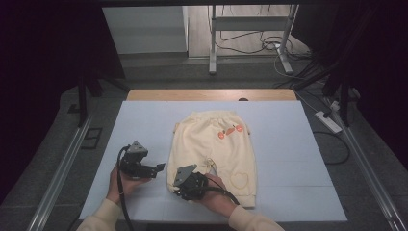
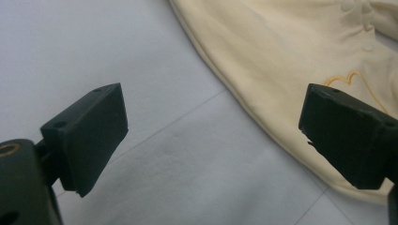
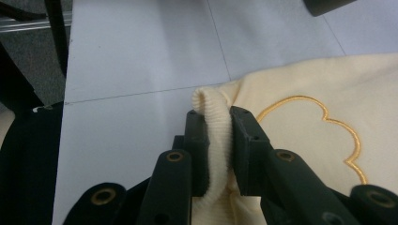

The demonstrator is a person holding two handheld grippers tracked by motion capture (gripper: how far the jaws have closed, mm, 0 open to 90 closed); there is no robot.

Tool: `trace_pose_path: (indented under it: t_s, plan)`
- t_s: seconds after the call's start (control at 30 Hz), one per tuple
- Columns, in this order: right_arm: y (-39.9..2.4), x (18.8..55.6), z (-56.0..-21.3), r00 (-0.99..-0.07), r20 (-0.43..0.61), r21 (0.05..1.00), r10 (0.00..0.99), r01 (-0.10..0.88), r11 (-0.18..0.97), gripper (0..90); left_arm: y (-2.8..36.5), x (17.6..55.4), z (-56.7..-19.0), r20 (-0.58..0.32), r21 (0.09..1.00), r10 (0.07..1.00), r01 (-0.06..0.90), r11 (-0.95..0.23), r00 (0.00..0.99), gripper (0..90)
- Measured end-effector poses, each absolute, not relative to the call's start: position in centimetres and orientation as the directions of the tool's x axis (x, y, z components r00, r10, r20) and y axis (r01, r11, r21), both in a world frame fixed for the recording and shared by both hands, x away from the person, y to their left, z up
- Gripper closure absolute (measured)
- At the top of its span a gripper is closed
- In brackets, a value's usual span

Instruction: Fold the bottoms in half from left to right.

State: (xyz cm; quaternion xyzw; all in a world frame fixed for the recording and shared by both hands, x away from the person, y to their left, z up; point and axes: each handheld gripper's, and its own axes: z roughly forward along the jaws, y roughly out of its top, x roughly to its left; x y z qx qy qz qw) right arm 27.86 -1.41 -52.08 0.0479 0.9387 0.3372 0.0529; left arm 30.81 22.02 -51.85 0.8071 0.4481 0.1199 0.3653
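Pinching a fold of ribbed hem, the right gripper (image 3: 218, 140) has its two black jaws clenched on the near corner of a cream-yellow garment (image 1: 211, 154), which looks like a small pair of soft pants or shorts; the knit cuff bulges up in a rounded loop between the pads. Out from that grasp the cloth spreads flat over the pale blue table cover (image 1: 288, 144), its long axis running away from the person toward the gathered waistband at the far end. An outline heart stitched in gold thread (image 3: 319, 136) lies just beside the clamped hem, and small orange patches (image 1: 230, 131) sit higher up near the waist. The left gripper (image 2: 213, 136) hangs released, jaws spread wide with nothing between them, over bare cover just to the left of the garment's long side edge. Judging by this, the right hand is the nearer and already has the corner, so any lift or fold would carry that hem away toward the waistband. The fabric looks limp and fleecy.
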Motion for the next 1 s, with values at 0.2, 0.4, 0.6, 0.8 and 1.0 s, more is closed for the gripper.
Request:
trace_pose_path:
  t_s: [0.2, 0.4, 0.6, 0.8, 1.0]
  plan:
    - [-1.5, 27.9, -52.0, -0.991, -0.067, 0.645, 0.120, 0.049, 0.763, 77.2, 21.6, 32.1, -51.7, -0.150, 0.691, 0.803, 0.642, -0.333, 0.577, 8.3]
    - [-1.5, 27.9, -52.0, -0.991, -0.070, 0.646, 0.116, 0.044, 0.762, 77.4, 20.9, 33.4, -51.5, -0.157, 0.688, 0.791, 0.640, -0.342, 0.592, 8.5]
    - [-1.6, 27.9, -51.9, -0.991, -0.070, 0.645, 0.113, 0.041, 0.763, 77.5, 20.4, 34.8, -51.2, -0.172, 0.681, 0.780, 0.645, -0.347, 0.601, 8.5]
    - [-1.6, 27.8, -51.9, -0.991, -0.068, 0.645, 0.113, 0.043, 0.763, 77.5, 20.1, 36.0, -51.1, -0.184, 0.676, 0.778, 0.652, -0.344, 0.601, 8.5]
    - [-1.5, 27.9, -52.0, -0.991, -0.069, 0.645, 0.114, 0.043, 0.763, 77.5, 19.8, 37.1, -51.0, -0.187, 0.674, 0.779, 0.655, -0.342, 0.599, 9.0]
